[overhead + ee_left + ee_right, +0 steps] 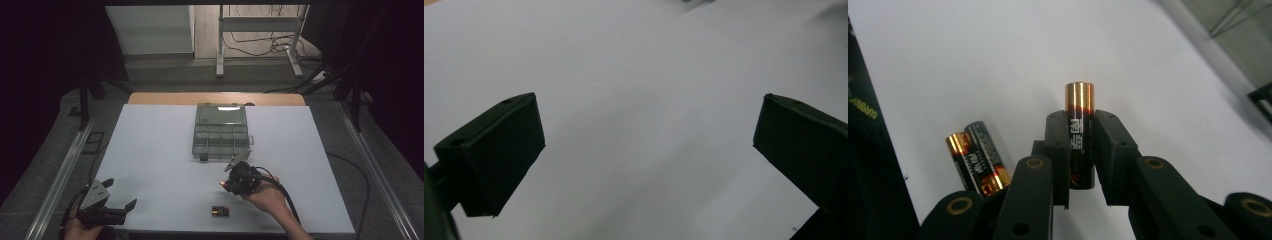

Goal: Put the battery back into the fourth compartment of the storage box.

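My right gripper (1080, 131) is shut on a black and gold battery (1079, 107), which stands upright between the pads with its gold end sticking out past the jaws. In the high view this gripper (228, 182) hangs over the white table (150, 150), just in front of a clear plastic compartment box (221, 131). Two more batteries (976, 158) lie side by side on the table below, seen near the front edge as a pair of batteries (220, 211). My left gripper (120, 194) rests at the front left corner, and its jaws (649, 120) stand wide open with nothing between them.
The box has its lid up and sits at the middle back of the table. A wooden strip (215, 98) borders the far edge. Metal rails (60, 175) run along both sides. A black cable (287, 200) trails from the right gripper.
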`<state>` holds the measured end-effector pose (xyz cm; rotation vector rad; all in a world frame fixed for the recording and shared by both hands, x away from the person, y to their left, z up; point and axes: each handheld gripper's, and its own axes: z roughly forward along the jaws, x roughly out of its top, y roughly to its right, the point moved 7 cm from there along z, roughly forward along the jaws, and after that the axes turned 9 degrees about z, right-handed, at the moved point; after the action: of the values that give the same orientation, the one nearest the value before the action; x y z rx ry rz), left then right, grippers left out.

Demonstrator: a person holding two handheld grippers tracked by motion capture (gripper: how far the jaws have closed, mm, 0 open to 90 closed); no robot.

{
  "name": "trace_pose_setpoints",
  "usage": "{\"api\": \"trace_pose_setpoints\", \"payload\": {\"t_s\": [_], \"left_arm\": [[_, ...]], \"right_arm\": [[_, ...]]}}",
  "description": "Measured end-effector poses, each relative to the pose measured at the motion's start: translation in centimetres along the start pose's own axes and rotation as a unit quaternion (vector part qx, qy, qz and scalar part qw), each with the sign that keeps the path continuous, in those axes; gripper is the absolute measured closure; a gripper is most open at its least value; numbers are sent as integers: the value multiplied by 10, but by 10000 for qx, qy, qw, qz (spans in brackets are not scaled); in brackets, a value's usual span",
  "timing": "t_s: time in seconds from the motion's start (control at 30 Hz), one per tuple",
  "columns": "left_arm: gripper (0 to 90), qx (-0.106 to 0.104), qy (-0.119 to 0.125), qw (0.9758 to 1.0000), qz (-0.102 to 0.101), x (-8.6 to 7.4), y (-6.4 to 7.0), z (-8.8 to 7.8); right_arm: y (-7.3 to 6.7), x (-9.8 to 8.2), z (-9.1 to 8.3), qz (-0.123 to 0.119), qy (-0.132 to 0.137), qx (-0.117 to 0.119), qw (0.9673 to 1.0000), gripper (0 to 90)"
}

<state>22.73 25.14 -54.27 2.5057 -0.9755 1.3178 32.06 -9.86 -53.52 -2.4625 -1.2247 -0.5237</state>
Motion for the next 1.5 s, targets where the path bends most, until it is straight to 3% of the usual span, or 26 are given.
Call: {"api": "trace_pose_setpoints", "payload": {"t_s": [0.23, 0.9, 1.5], "left_arm": [[9, -35, -42, 9999, -108, -1, -2, 1], [13, -84, -64, 9999, -115, -1, -2, 2], [17, -169, 97, 9997, -155, 0, -2, -1]], "right_arm": [[16, 7, -8, 170, 216, -67, 9996, 767], [67, 32, -24, 754, 610, -317, 9948, 767], [107, 60, -29, 1041, 728, -779, 9888, 767]]}}
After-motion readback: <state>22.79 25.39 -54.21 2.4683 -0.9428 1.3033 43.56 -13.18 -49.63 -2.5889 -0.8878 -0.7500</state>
